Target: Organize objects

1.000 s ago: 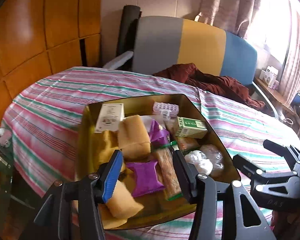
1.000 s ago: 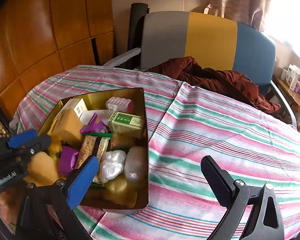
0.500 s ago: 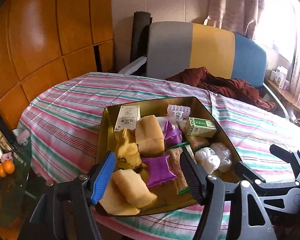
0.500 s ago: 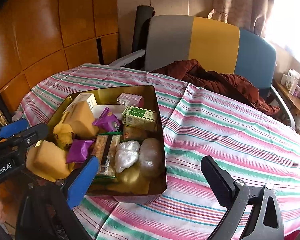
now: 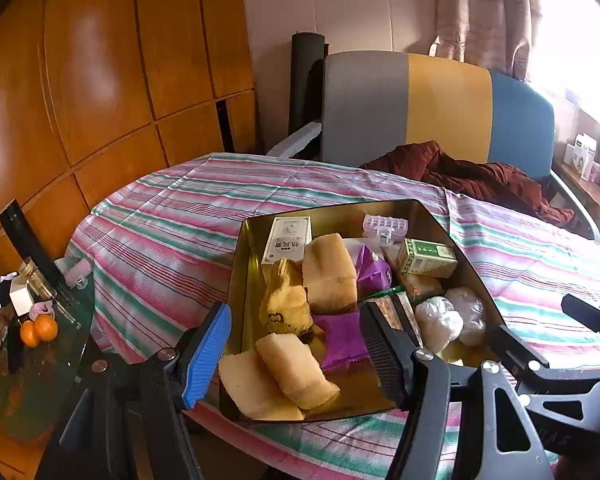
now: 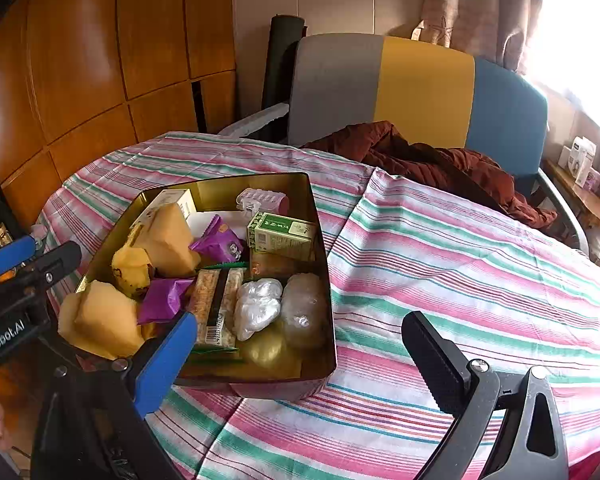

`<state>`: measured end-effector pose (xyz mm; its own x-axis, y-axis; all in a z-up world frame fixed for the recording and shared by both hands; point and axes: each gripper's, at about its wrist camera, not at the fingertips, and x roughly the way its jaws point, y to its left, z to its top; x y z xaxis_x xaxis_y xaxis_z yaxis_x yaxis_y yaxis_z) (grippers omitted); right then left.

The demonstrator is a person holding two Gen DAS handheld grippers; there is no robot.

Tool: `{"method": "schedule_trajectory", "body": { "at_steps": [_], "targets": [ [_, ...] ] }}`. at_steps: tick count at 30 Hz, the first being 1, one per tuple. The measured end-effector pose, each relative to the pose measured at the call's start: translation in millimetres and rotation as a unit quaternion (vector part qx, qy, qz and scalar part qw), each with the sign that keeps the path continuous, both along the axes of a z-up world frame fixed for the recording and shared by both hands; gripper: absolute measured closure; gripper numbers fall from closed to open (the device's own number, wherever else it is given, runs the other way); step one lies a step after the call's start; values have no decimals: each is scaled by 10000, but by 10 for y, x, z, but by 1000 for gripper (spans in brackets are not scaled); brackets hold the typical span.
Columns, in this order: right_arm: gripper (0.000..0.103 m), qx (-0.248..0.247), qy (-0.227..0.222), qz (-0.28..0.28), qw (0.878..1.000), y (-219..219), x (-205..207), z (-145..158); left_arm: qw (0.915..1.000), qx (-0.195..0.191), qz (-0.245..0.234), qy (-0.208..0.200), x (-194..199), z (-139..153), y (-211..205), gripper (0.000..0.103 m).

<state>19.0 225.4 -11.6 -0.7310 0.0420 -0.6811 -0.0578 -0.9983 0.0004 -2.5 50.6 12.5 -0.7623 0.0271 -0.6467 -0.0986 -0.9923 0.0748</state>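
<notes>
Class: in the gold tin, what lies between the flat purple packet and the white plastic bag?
A long snack bar in clear wrap lies between the purple packet and white bag; clearest in the right wrist view.

Gold tin [image 6: 320, 280], rectangular, open-topped, sits on striped tablecloth [image 6: 460, 272], packed full. Inside: tan sponge blocks [image 5: 296, 376] at near end, purple packets [image 5: 342, 340] mid-tin, green box [image 5: 426, 258] by right wall, white box [image 5: 286, 238] and clear pill case [image 5: 384, 226] at far end, plastic-wrapped bundles [image 5: 448, 318] near right wall.
</notes>
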Motion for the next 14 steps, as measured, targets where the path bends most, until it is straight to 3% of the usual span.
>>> {"method": "schedule_trajectory", "body": {
  "at_steps": [5,8,14],
  "targets": [
    [0,26,22,13,10000,-12,10,7,9996,212,-162,-106,3,-17,-2,36],
    [0,32,8,4,10000,-12,12,-2,9991,317,-284,5,25,-20,0,49],
    [0,62,-25,-2,10000,-10,-13,-10,9987,328,-315,219,48,16,-11,51]
  ]
}}
